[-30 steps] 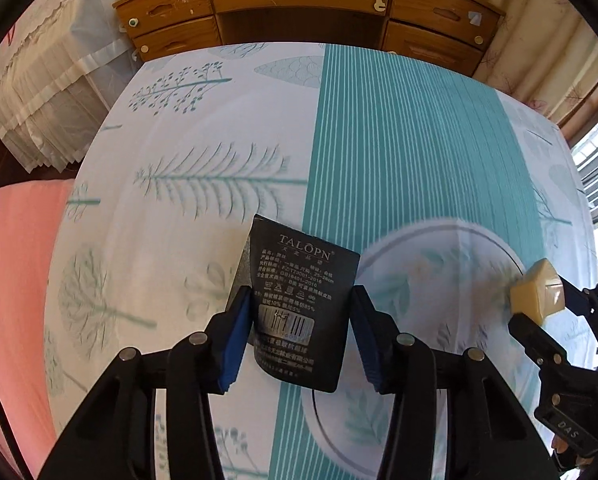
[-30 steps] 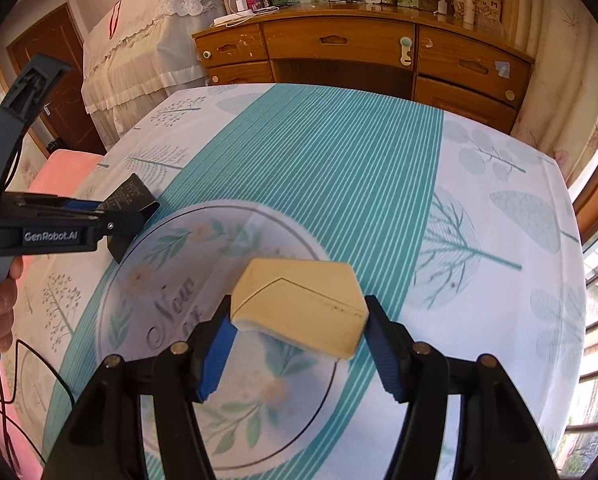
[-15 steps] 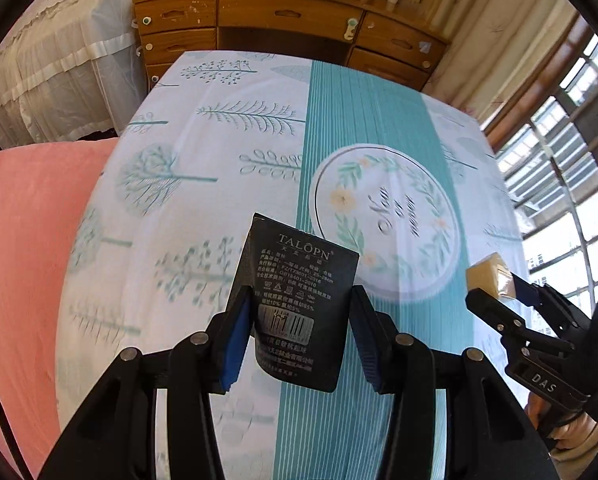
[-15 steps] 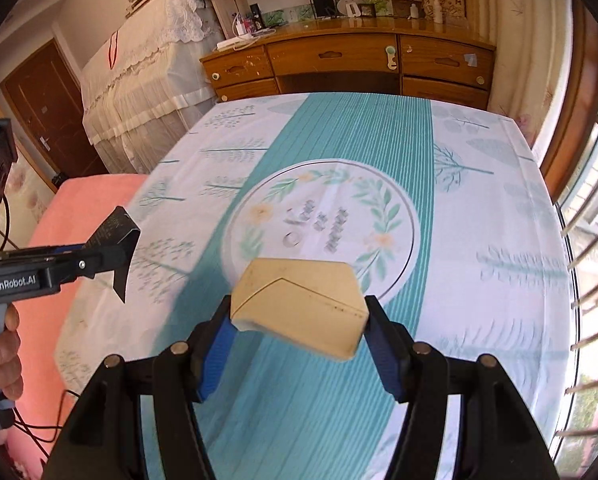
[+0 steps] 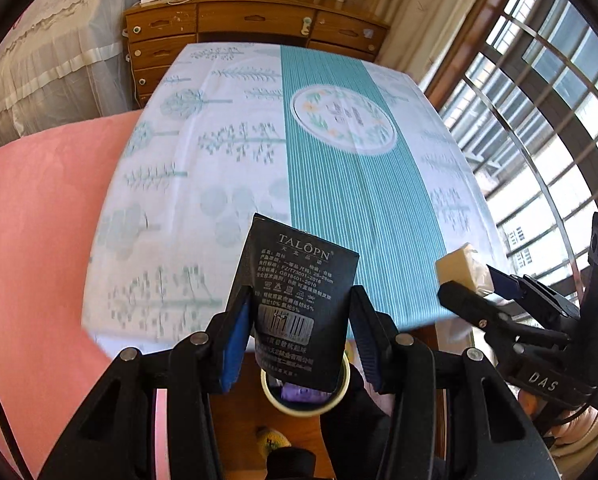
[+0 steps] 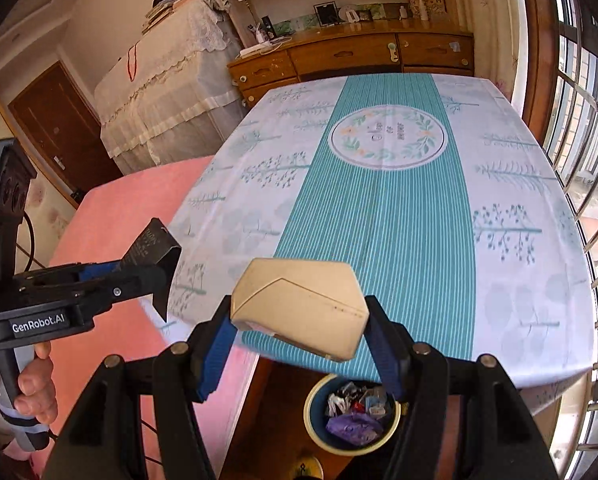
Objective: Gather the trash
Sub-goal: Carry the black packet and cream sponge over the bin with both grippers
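Observation:
My left gripper (image 5: 297,328) is shut on a black printed packet (image 5: 297,300), which stands upright between the blue pads. The same packet (image 6: 155,246) shows at the left of the right wrist view, in the left gripper (image 6: 139,276). My right gripper (image 6: 299,340) is shut on a tan cardboard box (image 6: 303,304); this box (image 5: 461,266) also appears at the right of the left wrist view. A round trash bin (image 6: 353,416) with a yellow rim, holding several wrappers, stands on the floor below both grippers; the bin (image 5: 305,394) is partly hidden by the packet.
The table with its teal striped cloth (image 6: 383,200) ends just ahead of the bin. A pink bed (image 5: 39,240) lies to the left, a wooden dresser (image 6: 351,56) behind the table, barred windows (image 5: 539,112) on the right. A hand (image 6: 31,384) grips the left handle.
Both grippers pulled back from over the table and rose, still holding the packet and the box. The table's near edge and the trash bin on the floor have come into view.

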Demonstrator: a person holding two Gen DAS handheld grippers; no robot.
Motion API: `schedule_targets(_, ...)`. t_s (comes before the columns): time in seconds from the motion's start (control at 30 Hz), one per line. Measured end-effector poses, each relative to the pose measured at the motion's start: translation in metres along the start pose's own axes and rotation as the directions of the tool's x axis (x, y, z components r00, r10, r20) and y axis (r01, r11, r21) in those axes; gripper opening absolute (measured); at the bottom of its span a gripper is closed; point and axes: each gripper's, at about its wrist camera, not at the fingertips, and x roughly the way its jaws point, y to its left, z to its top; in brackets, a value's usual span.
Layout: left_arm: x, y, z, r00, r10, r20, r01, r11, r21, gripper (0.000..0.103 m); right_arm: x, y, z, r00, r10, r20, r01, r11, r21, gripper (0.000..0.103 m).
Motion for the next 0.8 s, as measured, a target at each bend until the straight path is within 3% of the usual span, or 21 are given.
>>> schedule_targets(0.17,0.001,-0.011,-0.054,0.997,-0.028,-0.066,0.028,1.0,0.01,0.046,-0.007,0.009,-0.06,0.995,-0.019,-0.099,0.017,1.0,-0.023,0.062)
schedule_targets(0.37,0.042,-0.027,-0.109,0.983,-0.036,-0.182,0.033,0.999,-0.019,0.047,0.017,-0.015,-0.13,0.972,-0.036,-0.233,0.05,0.997,0.055,0.063)
schedule_targets(0.6,0.135,-0.032,-0.165,0.95,-0.023,-0.311,0.005,0.998,-0.06,0.048,0.086,-0.064,-0.194,0.934,-0.065,-0.35,0.118,0.984,0.132,0.063)
schedule_targets(0.8,0.225,-0.023,-0.2,0.933,-0.022,-0.359,-0.024,0.992,-0.125,0.051,0.165,-0.102,-0.235,0.909,-0.068,-0.411,0.142,0.978,0.152,0.063)
